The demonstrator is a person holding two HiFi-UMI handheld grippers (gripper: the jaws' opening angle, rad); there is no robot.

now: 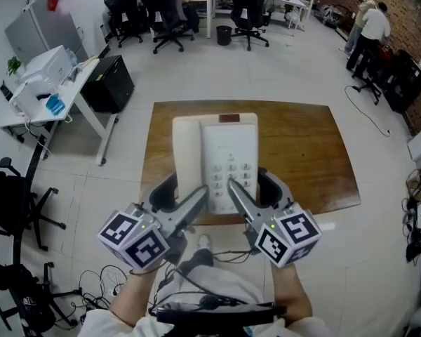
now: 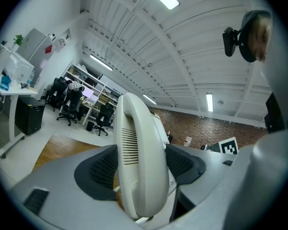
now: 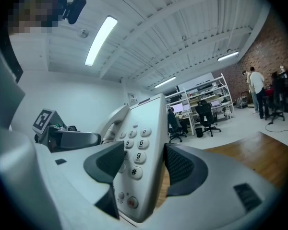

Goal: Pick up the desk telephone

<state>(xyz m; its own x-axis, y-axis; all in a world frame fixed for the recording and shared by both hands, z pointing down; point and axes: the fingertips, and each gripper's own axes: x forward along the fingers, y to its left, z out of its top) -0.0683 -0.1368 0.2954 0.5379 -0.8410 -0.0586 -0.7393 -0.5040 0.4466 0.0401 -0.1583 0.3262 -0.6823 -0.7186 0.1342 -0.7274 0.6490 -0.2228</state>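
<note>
The cream plastic desk telephone (image 1: 217, 153) is pointing away lengthwise; left tool (image 1: 182, 197) and right tool (image 1: 255, 192) are clamping its near end.

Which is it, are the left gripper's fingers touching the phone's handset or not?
Touching. The left gripper view shows the fingers of the left gripper pressed against both sides of the handset, with no gap.

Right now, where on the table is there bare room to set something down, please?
The table is bare from the telephone to its right edge, with narrower strips left and beyond. The near edge is crowded: left gripper and right gripper clamp the telephone.
</note>
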